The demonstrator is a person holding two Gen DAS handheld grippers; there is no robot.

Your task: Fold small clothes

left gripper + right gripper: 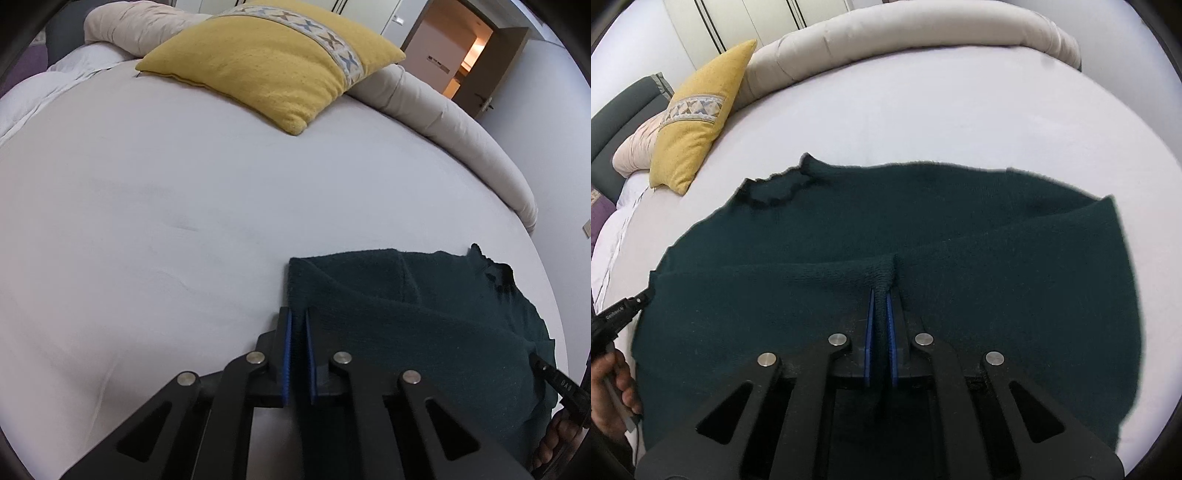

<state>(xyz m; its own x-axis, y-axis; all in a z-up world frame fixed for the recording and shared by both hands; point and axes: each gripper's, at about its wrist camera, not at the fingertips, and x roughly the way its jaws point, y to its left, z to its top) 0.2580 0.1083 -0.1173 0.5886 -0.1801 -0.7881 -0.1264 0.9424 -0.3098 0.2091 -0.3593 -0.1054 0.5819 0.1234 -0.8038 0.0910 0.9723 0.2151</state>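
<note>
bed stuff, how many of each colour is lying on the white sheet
dark green: 1, knit sweater
yellow: 1, cushion with a patterned band
beige: 1, rolled duvet
total: 3

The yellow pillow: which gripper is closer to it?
Left. The left gripper pinches the dark green sweater edge on the yellow pillow side; the right gripper grips farther away.
</note>
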